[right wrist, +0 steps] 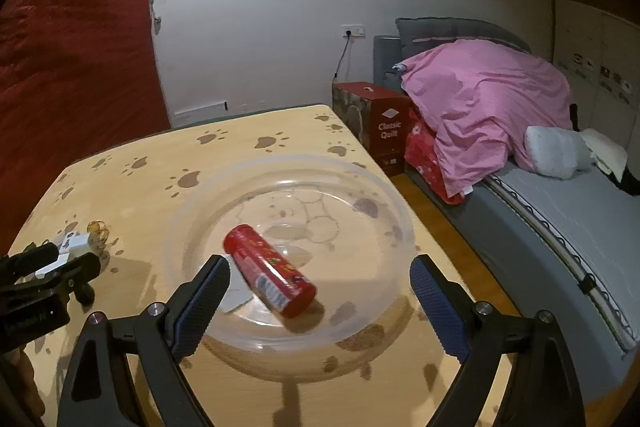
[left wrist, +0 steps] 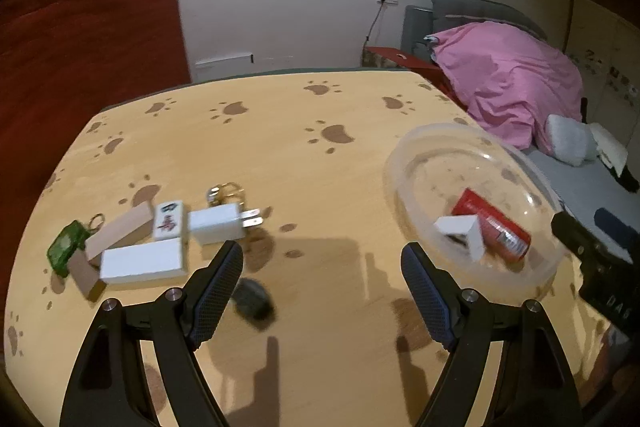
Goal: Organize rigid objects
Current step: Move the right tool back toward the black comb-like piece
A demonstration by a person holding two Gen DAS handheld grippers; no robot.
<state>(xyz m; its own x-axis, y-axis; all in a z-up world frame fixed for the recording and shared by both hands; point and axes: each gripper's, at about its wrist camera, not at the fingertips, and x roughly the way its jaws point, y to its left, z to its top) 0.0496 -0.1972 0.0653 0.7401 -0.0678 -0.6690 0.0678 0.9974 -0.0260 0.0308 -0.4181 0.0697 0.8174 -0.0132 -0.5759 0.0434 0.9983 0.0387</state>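
Left wrist view: left gripper (left wrist: 322,267) spread wide, fingers (left wrist: 222,291) empty, hovering over bare counter (left wrist: 280,147) between pile and bowl. Loose pile at left: USB charger plug (left wrist: 218,225), mahjong tile (left wrist: 169,221), white block (left wrist: 142,261), wooden blocks (left wrist: 120,231), green keychain (left wrist: 66,247), gold key rings (left wrist: 224,191) behind plug. All touching or overlapping. Dark grey lump (left wrist: 253,303), maybe a stone, just beside left finger, too blurred to identify. Clear plastic bowl (left wrist: 404,163) at right, holding red tube (left wrist: 494,229) and small white box (left wrist: 460,235). Risks: closing on plug likely nudges tile and white block along; prongs and rings could snag; grey lump could get knocked by finger on descent. Bowl close to counter edge, bed (left wrist: 580,187) beyond, so a push may slide it off. Right gripper body (left wrist: 596,255) near bowl rim, collision possible if both head in.

Right wrist view: right gripper (right wrist: 320,299) open wide, fingers (right wrist: 204,303) holding nothing, straddling near rim of bowl (right wrist: 192,195). Red tube (right wrist: 272,271) lying on side inside, tilted, partly over white box (right wrist: 236,297). Tube round, likely to roll if bumped or when next item drops in. Lowered fingers could tip light bowl. Left gripper (right wrist: 44,267) at far left, plug (right wrist: 78,242) and rings (right wrist: 98,229) just past it. Quilt box (right wrist: 384,123) and pink duvet (right wrist: 480,99) off counter, no obstruction.
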